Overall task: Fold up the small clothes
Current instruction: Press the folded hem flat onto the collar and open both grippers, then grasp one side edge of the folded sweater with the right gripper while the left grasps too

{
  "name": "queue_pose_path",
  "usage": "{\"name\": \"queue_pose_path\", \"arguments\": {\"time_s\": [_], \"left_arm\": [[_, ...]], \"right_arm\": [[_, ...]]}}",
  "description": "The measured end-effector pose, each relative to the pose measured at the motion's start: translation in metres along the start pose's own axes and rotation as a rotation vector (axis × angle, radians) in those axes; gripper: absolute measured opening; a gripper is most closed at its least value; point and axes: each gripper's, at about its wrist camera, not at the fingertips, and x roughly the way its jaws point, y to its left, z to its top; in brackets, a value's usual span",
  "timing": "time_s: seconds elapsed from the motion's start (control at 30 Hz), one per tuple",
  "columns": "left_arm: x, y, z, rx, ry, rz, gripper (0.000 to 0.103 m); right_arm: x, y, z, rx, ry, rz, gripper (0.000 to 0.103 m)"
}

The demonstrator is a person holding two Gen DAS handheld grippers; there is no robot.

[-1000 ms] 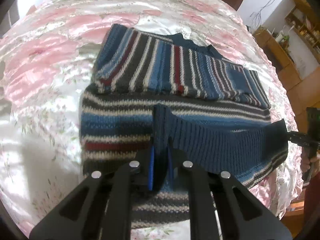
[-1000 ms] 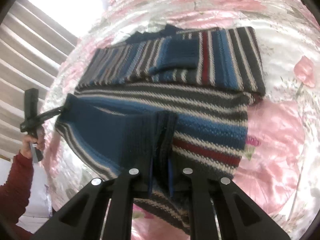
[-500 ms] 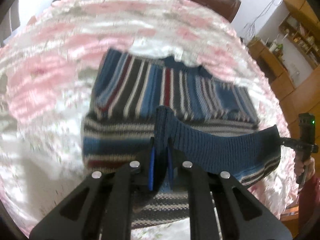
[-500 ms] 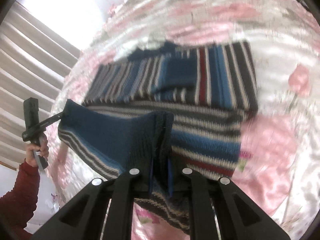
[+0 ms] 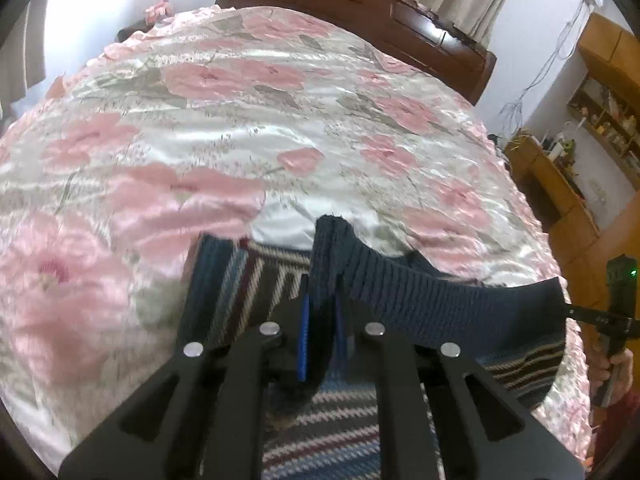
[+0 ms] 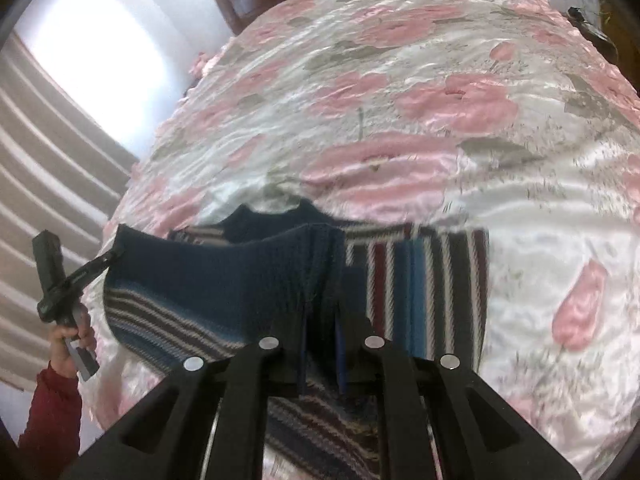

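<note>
We've got the sweater [image 5: 432,300] hem pinched in both grippers, left [image 5: 320,312] and right [image 6: 322,312], jaws closed tight on the knit. It hangs stretched between them over the bed [image 5: 240,120], the rest lying striped below.

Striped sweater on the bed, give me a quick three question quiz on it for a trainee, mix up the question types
1. True or false: the left gripper is shut on the navy ribbed hem of the striped sweater.
2. Multiple choice: what does the sweater lie on? A) a wooden floor B) a pink floral bedspread C) a grey sofa
3. Fill in: the right gripper holds the hem at the other corner, so the hem is ____ the sweater's body rather than flat on it.

Key: 1 true; 2 B; 3 lifted above
</note>
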Motion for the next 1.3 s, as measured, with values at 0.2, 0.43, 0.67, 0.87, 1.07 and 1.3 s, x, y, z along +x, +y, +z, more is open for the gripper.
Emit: {"name": "queue_pose_path", "arguments": {"time_s": [0.2,0.43,0.67,0.87,1.07,1.3], "left_arm": [[0.045,0.009,0.016,-0.020,-0.010,0.027,0.009],[0.103,0.018,0.011,-0.011,0.054,0.112,0.009],[0.134,0.034,-0.003,-0.018,0.131,0.171,0.014],[0.124,0.037,-0.010,-0.046,0.141,0.175,0.041],[0.049,0.043,-0.036,0.028,0.147,0.192,0.070],[-0.025,0.075,-0.106,-0.009,0.210,0.175,0.071]], "right_arm": [[0.042,-0.019,0.026,0.041,0.003,-0.052,0.011],[0.093,-0.043,0.030,0.079,0.037,-0.108,0.011],[0.121,-0.063,0.017,0.130,0.073,-0.131,0.013],[0.118,-0.065,0.008,0.125,0.078,-0.171,0.040],[0.050,-0.062,-0.035,0.066,0.062,-0.170,0.056],[0.006,-0.060,-0.127,0.048,0.148,-0.089,0.061]]}}
